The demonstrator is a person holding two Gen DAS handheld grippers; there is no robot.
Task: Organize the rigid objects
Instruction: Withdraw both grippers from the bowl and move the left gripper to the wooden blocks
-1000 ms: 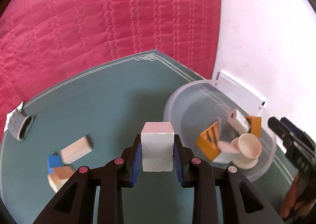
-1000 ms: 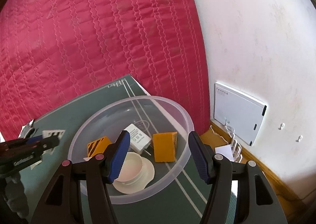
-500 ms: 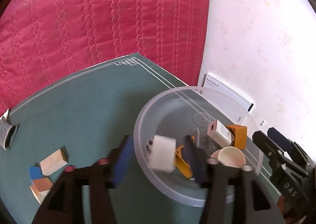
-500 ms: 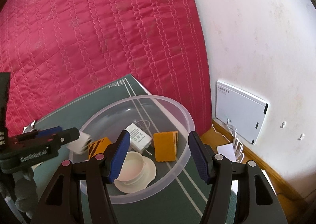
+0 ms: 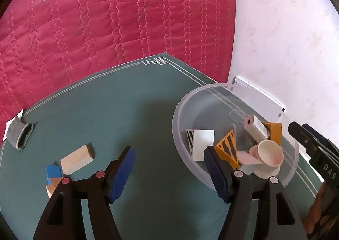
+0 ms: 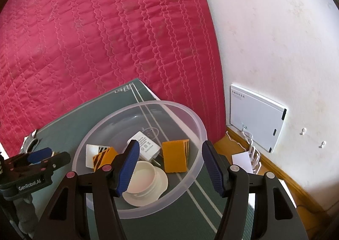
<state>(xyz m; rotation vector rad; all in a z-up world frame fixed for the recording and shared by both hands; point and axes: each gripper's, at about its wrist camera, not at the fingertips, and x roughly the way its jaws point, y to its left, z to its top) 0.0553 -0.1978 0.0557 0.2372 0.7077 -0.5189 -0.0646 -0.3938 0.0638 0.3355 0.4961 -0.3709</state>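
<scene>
Left wrist view, white block [image 5: 202,141] lying tilted in bowl [image 5: 180,132]

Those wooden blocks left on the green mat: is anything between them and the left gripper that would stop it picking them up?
Nothing visible does. The wooden blocks lie on bare green mat to the lower left of the left gripper, whose jaws are opening with nothing between them. The clear bowl sits on the other side.

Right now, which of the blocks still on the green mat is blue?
The small blue block, wedged between the long pale wooden block and the tan block; it is the only blue one.
</scene>
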